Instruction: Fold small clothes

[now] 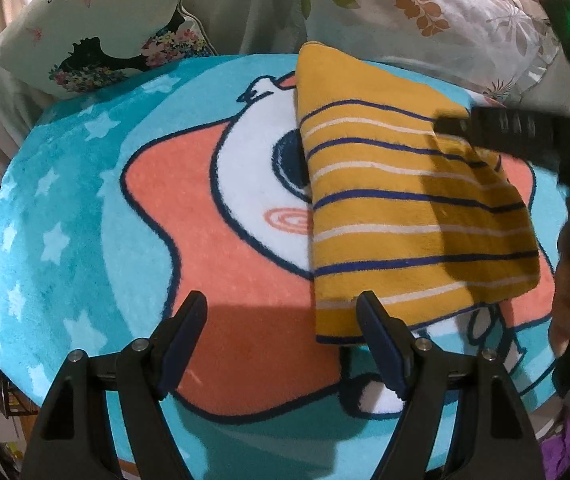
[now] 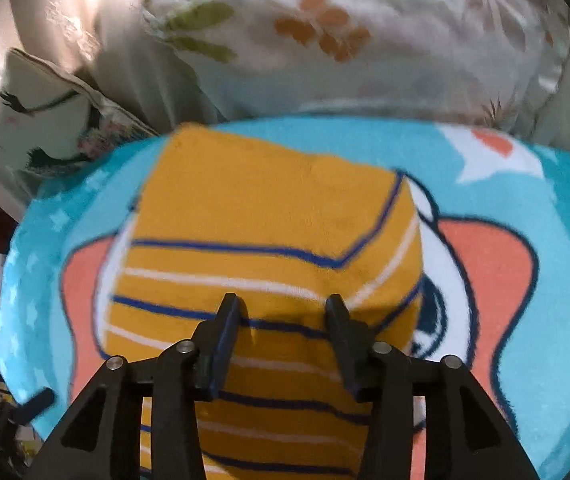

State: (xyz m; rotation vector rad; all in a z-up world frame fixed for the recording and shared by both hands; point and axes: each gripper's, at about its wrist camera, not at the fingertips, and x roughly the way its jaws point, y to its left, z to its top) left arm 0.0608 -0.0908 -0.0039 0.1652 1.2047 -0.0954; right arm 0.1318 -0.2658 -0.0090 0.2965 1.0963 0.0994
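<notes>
A mustard-yellow garment [image 1: 385, 200] with navy and white stripes lies folded on a turquoise mat [image 1: 65, 200] printed with a pink star figure. My left gripper [image 1: 282, 302] hovers open at the garment's near left corner; only the mat shows between its fingers, and its right finger overlaps the garment's edge. In the right wrist view the garment [image 2: 269, 208] fills the middle of the mat [image 2: 557, 280], one side folded over at an angle. My right gripper [image 2: 283, 302] stands open just above it, nothing pinched. One of its fingers [image 1: 461, 124] reaches in over the garment's far right side.
A leaf-print pillow [image 1: 425, 8] lies behind the mat, and a white cushion [image 1: 97, 40] with a black figure sits at the back left. A person's hand [image 1: 569, 300] holds the right gripper at the right edge. Clutter lies beyond the mat's left edge.
</notes>
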